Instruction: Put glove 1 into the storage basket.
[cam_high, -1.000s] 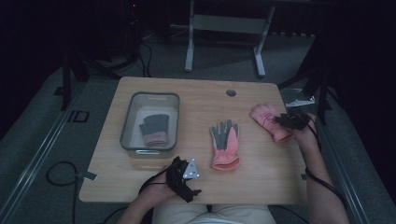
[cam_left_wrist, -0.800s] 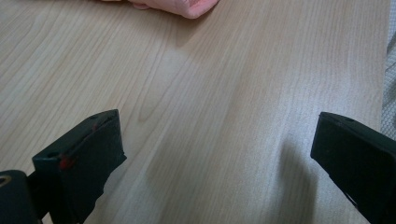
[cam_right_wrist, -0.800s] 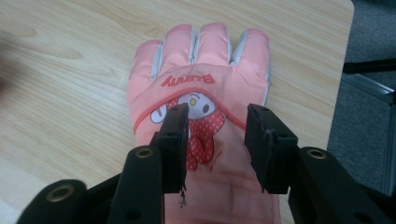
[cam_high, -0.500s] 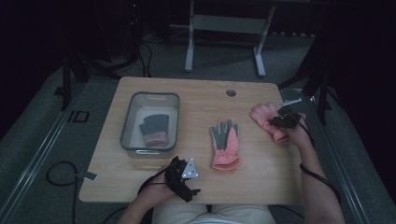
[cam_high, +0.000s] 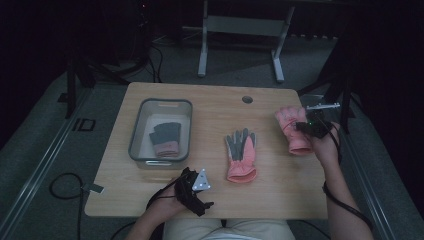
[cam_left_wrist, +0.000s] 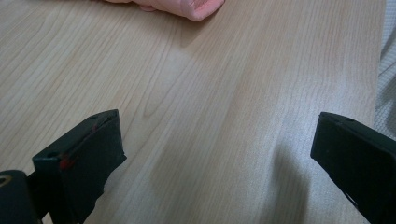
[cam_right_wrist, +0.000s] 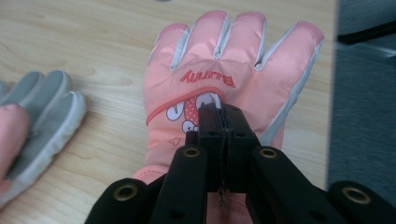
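A pale wooden desk (cam_high: 210, 107) stands in a dim room, with a metal frame on the dark floor behind it. Near the desk's right edge lies a pink glove (cam_high: 291, 131), back up and fingers pointing away from the person; the right gripper view shows a cartoon print and lettering on it. The right tool (cam_high: 303, 125) sits over this glove with its jaws pressed together, pinching a fold of fabric at the middle of the glove's back (cam_right_wrist: 219, 70). The grasp looks made, so the step in hand seems to be picking up this glove; the next move likely calls for lifting it clear and carrying it left across the desk to the bin (cam_high: 137, 135) without dropping it or dragging the middle glove. A second glove (cam_high: 241, 155), grey palm up with a pink cuff, lies in the middle of the desk, and a third glove (cam_high: 165, 139) already rests inside the clear bin on the left. The left tool (cam_high: 197, 187) rests at the near edge of the desk, jaws spread wide over bare wood and holding nothing. Count: three gloves, one bin, two tools.
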